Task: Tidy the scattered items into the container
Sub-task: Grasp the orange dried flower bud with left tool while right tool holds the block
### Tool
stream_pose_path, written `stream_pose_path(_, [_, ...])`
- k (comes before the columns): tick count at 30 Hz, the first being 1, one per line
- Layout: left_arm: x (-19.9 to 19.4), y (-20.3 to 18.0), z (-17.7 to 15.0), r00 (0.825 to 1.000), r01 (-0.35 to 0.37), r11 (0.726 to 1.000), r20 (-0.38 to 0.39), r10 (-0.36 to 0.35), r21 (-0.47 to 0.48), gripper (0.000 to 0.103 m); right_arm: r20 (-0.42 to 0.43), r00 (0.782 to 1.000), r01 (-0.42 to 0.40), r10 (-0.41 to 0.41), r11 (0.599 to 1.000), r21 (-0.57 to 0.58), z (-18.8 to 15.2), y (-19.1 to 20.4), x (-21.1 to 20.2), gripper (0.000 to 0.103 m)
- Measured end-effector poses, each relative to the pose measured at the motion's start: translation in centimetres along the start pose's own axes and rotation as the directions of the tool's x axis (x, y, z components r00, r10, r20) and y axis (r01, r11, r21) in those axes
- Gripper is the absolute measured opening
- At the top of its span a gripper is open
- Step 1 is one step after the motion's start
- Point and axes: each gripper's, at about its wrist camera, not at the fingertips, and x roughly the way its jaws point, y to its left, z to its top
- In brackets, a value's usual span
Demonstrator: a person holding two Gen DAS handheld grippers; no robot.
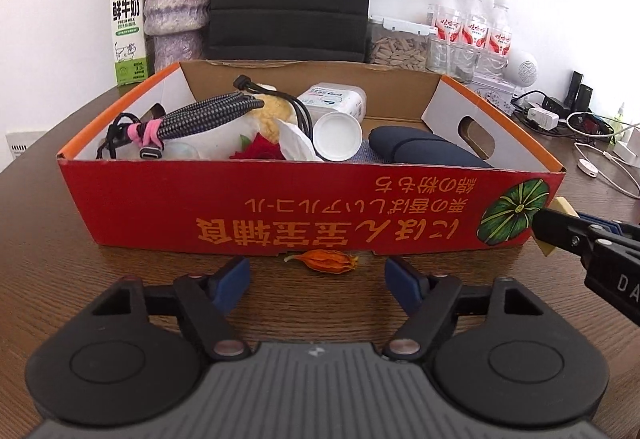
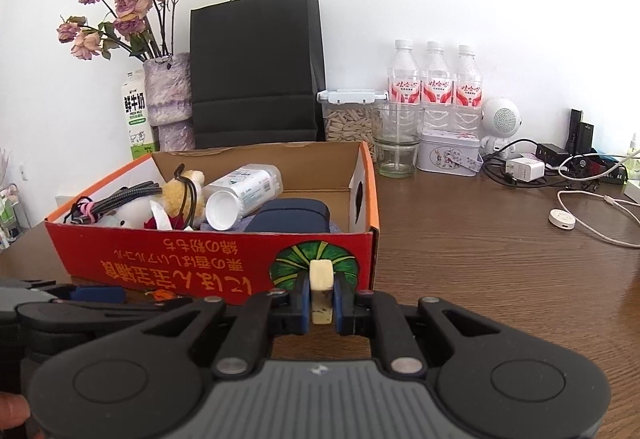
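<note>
**Two grippers before a red box, one pinching a cream block**

One shallow red and orange cardboard box stands on the brown wooden table, directly ahead of both tools. The left gripper has its two blue-padded fingers spread wide apart, holding nothing. One dried orange flower lies on the table just beyond the gap between those fingers, close against the box's front wall.

The right gripper is pressed together on one small cream-coloured rectangular block, which stands upright between its pads just in front of the box's near right corner.

Inside the box, beyond the grippers, lie one bundle of grey braided cable bound with a pink tie, one tan plush toy, one white plastic tub lying on its side, and one dark blue soft case.

Farther back against the wall stand three clear water bottles with red labels, one black paper bag, one milk carton, one purple vase of dried roses, and one empty glass.
</note>
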Motion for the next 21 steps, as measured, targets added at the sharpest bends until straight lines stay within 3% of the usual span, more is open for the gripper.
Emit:
stream_pose_path(6, [0.2, -0.3, 0.2, 1.000, -0.021, 1.000, 0.003, 0.021, -0.013, 0.067, 0.008, 1.000, 0.003, -0.003, 1.000, 0.003, 0.0, 0.1, -0.2, 0.010])
stream_pose_path(8, [0.2, -0.4, 0.2, 1.000, -0.028, 1.000, 0.006, 0.029, -0.009, 0.058, 0.011, 1.000, 0.000, 0.000, 1.000, -0.001, 0.0, 0.2, -0.3, 0.010])
stream_pose_path(10, [0.2, -0.6, 0.2, 0.999, -0.032, 0.999, 0.008, 0.032, -0.003, 0.043, 0.011, 1.000, -0.005, 0.005, 1.000, -0.005, 0.0, 0.4, -0.3, 0.010])
stream_pose_path(16, [-0.1, -0.6, 0.0, 1.000, -0.019, 1.000, 0.015, 0.018, 0.009, 0.042, -0.007, 1.000, -0.014, 0.014, 1.000, -0.001, -0.1, 0.3, -0.3, 0.012])
stream_pose_path(18, [-0.2, -0.4, 0.0, 1.000, -0.009, 1.000, 0.016, 0.009, 0.005, 0.042, -0.024, 1.000, -0.019, 0.019, 1.000, 0.009, 0.0, 0.0, -0.2, 0.018])
stream_pose_path(20, [-0.3, -0.1, -0.1, 1.000, -0.001, 1.000, 0.018, 0.001, 0.004, 0.042, -0.040, 0.999, -0.029, 0.030, 0.999, 0.025, 0.1, -0.4, -0.2, 0.046])
stream_pose_path(21, [-0.5, 0.0, -0.2, 1.000, 0.003, 1.000, 0.018, -0.003, 0.006, 0.042, -0.059, 0.998, -0.035, 0.037, 0.999, 0.026, 0.0, -0.6, -0.1, 0.055])
